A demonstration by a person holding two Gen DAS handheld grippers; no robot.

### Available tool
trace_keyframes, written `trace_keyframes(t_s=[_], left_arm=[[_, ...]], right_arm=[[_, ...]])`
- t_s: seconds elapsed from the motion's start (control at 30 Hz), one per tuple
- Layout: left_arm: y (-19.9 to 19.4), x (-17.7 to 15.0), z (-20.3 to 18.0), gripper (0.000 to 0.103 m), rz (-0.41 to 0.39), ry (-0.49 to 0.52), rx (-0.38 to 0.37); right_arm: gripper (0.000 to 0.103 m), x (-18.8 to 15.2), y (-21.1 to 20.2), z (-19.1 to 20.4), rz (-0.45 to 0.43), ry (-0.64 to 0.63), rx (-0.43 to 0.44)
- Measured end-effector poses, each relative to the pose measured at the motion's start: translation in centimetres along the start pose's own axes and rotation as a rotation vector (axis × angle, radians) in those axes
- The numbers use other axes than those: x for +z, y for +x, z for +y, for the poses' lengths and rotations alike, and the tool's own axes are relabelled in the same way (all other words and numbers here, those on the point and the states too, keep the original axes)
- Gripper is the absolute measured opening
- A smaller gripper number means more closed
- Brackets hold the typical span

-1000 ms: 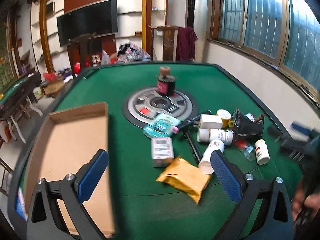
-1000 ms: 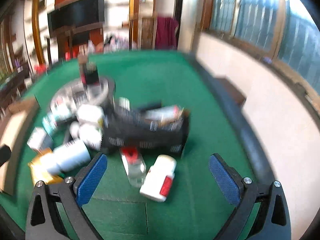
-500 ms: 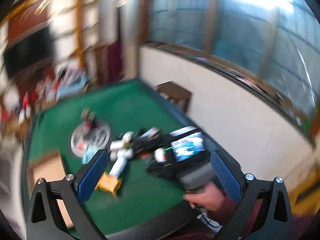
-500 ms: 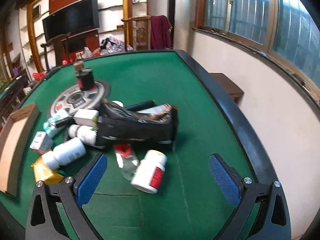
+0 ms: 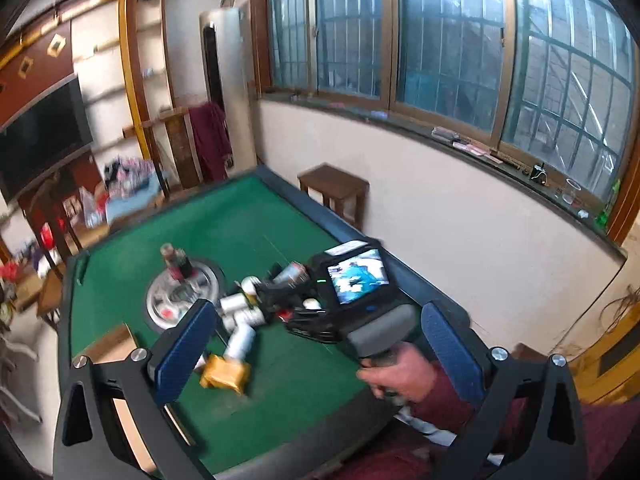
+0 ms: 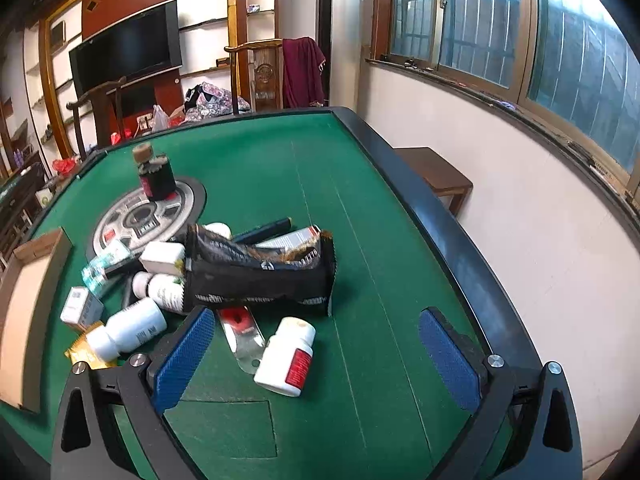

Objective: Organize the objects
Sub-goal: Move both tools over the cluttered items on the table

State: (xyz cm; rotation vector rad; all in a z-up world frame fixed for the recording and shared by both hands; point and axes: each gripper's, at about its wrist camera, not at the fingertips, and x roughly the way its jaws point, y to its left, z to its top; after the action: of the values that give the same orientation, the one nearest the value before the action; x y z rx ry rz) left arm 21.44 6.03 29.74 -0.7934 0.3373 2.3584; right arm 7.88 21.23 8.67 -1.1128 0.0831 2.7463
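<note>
A pile of small items lies on the green table (image 6: 380,208): a black foil bag (image 6: 260,276), a white pill bottle with a red label (image 6: 286,356), further white bottles (image 6: 128,330), a small box (image 6: 78,306), a yellow packet (image 6: 82,354) and a clear blister pack (image 6: 242,332). A cardboard tray (image 6: 24,308) sits at the left edge. My right gripper (image 6: 318,354) is open and empty just above the red-label bottle. My left gripper (image 5: 316,350) is open and empty, held high and back from the table; it sees the pile (image 5: 244,312) and the right gripper's body (image 5: 360,300) in a hand.
A dark bottle (image 6: 154,174) stands on a round grey disc (image 6: 144,216) in the table's middle. A wooden stool (image 6: 434,174) stands by the wall to the right. The table has a raised dark rim (image 6: 440,216).
My left gripper has lifted up and swung back to the right, from close over the tray and pile to a high view. My right gripper has eased slightly closer to the pile.
</note>
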Motion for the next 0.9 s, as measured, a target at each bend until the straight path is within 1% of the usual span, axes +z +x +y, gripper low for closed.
trace_keyframes(t_s=[0.03, 0.07, 0.1, 0.17, 0.2, 0.23, 0.27, 0.3, 0.33, 0.37, 0.43, 0.47, 0.5, 0.53, 0.57, 0.6, 0.67, 0.73, 0.8, 0.9], left_arm=[[0.5, -0.7, 0.8, 0.103, -0.024, 0.001, 0.035], [1.4, -1.7, 2.0, 0.103, -0.045, -0.009, 0.061], [2.3, -2.6, 3.0, 0.103, -0.051, -0.021, 0.082], [5.5, -5.0, 6.0, 0.103, -0.044, -0.064, 0.168], [7.0, -6.3, 7.3, 0.103, -0.038, -0.087, 0.21], [8.9, -7.7, 8.6, 0.103, -0.019, -0.108, 0.257], [10.5, -8.9, 9.5, 0.103, 0.003, -0.12, 0.282], [11.8, -9.9, 10.2, 0.103, 0.024, -0.131, 0.292], [13.0, -11.1, 10.7, 0.103, 0.041, -0.144, 0.291], [13.8, -12.1, 11.1, 0.103, 0.048, -0.154, 0.288], [14.9, -13.5, 11.3, 0.102, 0.05, -0.16, 0.292], [15.4, -13.6, 11.5, 0.102, 0.044, -0.15, 0.292], [16.3, -14.0, 11.7, 0.102, 0.054, -0.138, 0.301], [17.0, -13.9, 11.9, 0.102, 0.075, -0.135, 0.305], [17.9, -13.9, 12.2, 0.102, 0.105, -0.137, 0.287], [18.9, -13.9, 12.5, 0.102, 0.133, -0.137, 0.257], [20.0, -13.7, 12.3, 0.102, 0.155, -0.123, 0.239], [21.5, -13.5, 12.0, 0.102, 0.191, -0.088, 0.24], [22.5, -13.4, 11.7, 0.1, 0.213, -0.072, 0.235], [24.0, -13.3, 12.0, 0.097, 0.25, -0.086, 0.197]], right_arm=[[0.103, 0.4, -0.4, -0.3, -0.007, 0.015, 0.008], [0.103, 0.7, -1.2, -0.7, -0.032, 0.036, 0.017], [0.103, 0.9, -2.4, -1.3, -0.083, 0.06, 0.032], [0.103, 0.9, -4.5, -2.3, -0.197, 0.094, 0.076], [0.103, 0.9, -4.5, -2.7, -0.207, 0.098, 0.101], [0.103, 1.0, -3.7, -2.9, -0.175, 0.095, 0.136], [0.103, 1.0, -2.0, -2.7, -0.086, 0.085, 0.162], [0.102, 0.8, 0.6, -2.7, 0.058, 0.081, 0.183], [0.096, 0.4, 1.7, -2.9, 0.104, 0.097, 0.2], [0.094, -0.4, 2.2, -3.2, 0.104, 0.12, 0.206], [0.094, -1.3, 1.8, -3.5, 0.065, 0.132, 0.196], [0.095, -1.6, 1.2, -3.7, 0.024, 0.146, 0.185], [0.095, -1.8, 0.5, -4.0, -0.023, 0.166, 0.177], [0.1, -1.9, 0.3, -4.2, -0.044, 0.176, 0.185], [0.103, -1.8, 0.6, -4.3, -0.038, 0.183, 0.212], [0.103, -1.3, 1.7, -4.2, 0.019, 0.181, 0.246], [0.102, -1.4, 3.4, -4.6, 0.097, 0.205, 0.247], [0.102, -1.7, 4.0, -5.3, 0.104, 0.24, 0.268], [0.102, -1.9, 4.3, -5.7, 0.111, 0.252, 0.271], [0.102, -1.8, 4.6, -5.8, 0.121, 0.235, 0.255]])
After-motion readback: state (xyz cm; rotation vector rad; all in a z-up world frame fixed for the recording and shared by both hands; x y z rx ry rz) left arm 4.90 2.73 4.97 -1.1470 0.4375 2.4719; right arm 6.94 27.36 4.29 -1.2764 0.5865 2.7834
